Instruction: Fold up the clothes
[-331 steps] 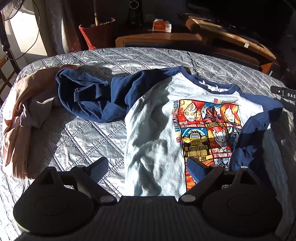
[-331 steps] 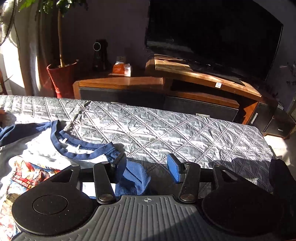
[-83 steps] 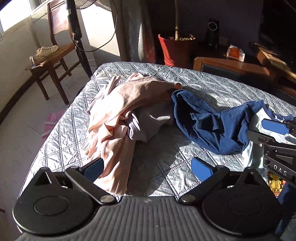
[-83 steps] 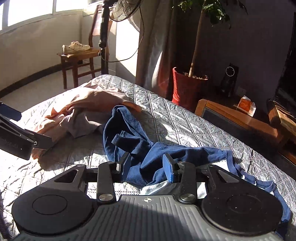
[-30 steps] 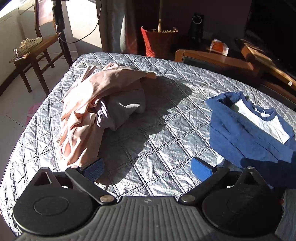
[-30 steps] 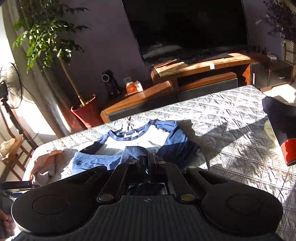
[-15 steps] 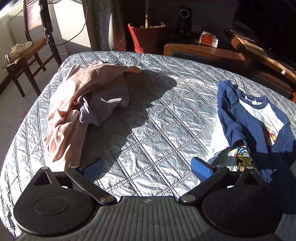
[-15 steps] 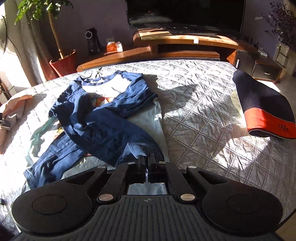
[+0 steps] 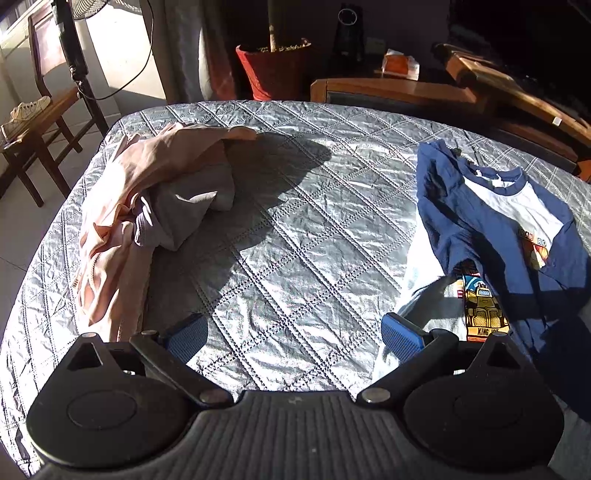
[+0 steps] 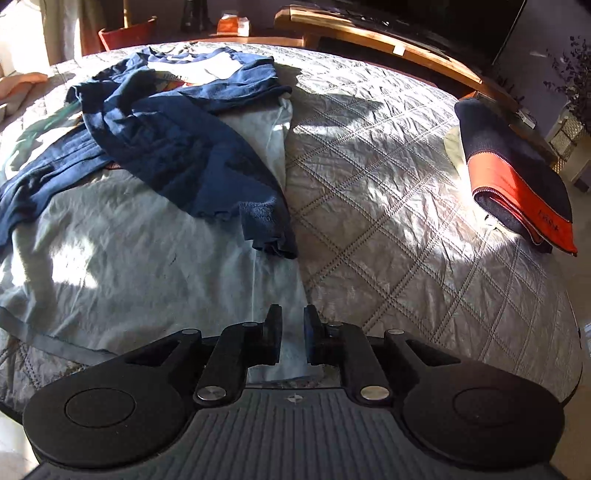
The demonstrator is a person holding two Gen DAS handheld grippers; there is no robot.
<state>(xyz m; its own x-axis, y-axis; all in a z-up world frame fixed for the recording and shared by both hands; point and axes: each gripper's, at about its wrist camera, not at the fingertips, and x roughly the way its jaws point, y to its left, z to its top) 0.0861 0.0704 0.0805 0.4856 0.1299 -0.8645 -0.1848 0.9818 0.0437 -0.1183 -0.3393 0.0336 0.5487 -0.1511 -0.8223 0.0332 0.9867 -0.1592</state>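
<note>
Low sun rakes a wooden chair (image 9: 40,122), red plant pot (image 9: 275,68) and wooden TV stand (image 10: 388,40).

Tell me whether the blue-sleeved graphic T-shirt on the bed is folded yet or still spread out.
Partly folded. The T-shirt lies flat on the quilt, both blue sleeves crossed over its chest, the pale body still full length.

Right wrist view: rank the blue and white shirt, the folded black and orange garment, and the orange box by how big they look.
1. blue and white shirt
2. folded black and orange garment
3. orange box, far back, so its smallness is partly distance
</note>
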